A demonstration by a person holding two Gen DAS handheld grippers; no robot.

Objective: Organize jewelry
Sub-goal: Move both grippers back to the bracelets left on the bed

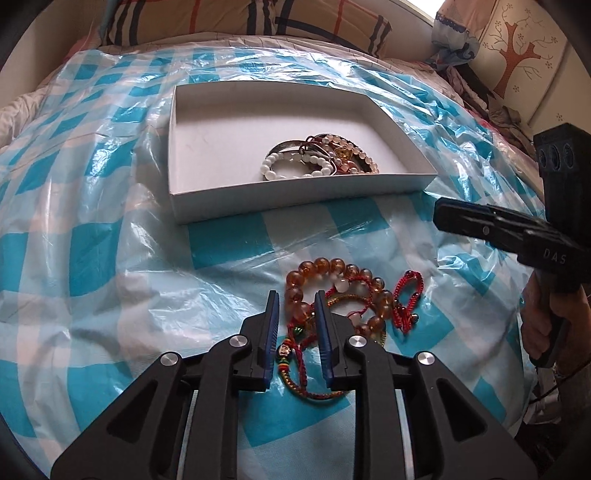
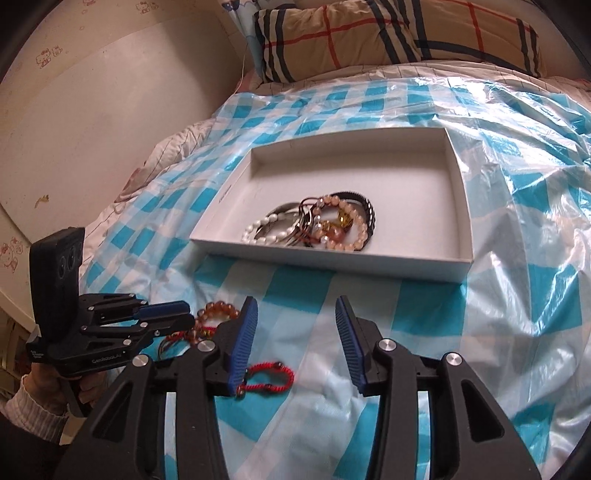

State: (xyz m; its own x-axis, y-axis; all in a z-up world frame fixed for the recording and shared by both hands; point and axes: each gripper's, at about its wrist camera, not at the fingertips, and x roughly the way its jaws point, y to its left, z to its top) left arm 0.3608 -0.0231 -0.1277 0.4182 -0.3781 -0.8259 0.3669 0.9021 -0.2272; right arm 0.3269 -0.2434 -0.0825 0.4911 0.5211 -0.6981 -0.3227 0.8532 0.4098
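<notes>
A white shallow box (image 1: 177, 147) (image 2: 458, 206) lies on a blue-checked plastic sheet and holds a heap of bracelets (image 1: 317, 158) (image 2: 314, 225): white pearl, pink bead, dark band. In front of it lies a loose pile: an amber bead bracelet (image 1: 332, 266) (image 2: 218, 308), red cord bracelets (image 1: 406, 295) (image 2: 269, 376) and a multicoloured braided cord (image 1: 295, 380). My left gripper (image 1: 297, 302) (image 2: 184, 314) is open, lowered over the pile, its fingers astride the amber beads' left side. My right gripper (image 2: 293, 310) (image 1: 443, 218) is open and empty, above the sheet beside the red cord.
The sheet (image 1: 92, 221) covers a soft quilted bed. Plaid pillows (image 2: 369, 33) lie at the bed's head beyond the box. A wall (image 2: 92, 129) runs along the left side. Clothes (image 1: 480, 92) are heaped at the far right.
</notes>
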